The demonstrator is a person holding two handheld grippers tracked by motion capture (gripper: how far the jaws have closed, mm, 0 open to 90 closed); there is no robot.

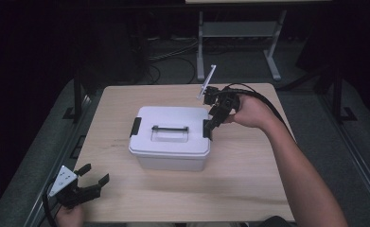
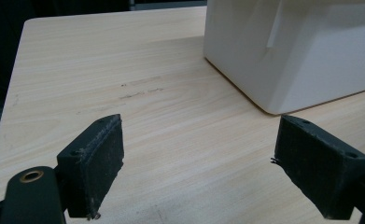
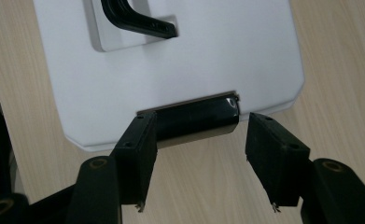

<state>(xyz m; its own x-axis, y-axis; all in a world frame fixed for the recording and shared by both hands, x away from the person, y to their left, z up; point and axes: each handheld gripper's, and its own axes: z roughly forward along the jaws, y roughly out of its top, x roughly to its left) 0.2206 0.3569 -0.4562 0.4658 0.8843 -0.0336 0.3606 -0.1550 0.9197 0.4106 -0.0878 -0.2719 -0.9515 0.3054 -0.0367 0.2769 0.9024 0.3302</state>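
White lidded box (image 1: 171,137) sits mid-counter (image 1: 249,189). Right hand-held gripper (image 3: 201,140) is at the box's right-side black latch (image 3: 194,119), jaws apart, straddling it unclamped. Risk: pads slip off glossy latch. Left hand-held gripper (image 1: 92,178) is wide, empty, front-left of box.

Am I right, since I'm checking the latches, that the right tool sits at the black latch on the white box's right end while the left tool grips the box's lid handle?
Not quite. The left tool grips nothing: it rests open near the table's front left corner, apart from the white box, as the high view shows. The right tool is indeed at the black latch.
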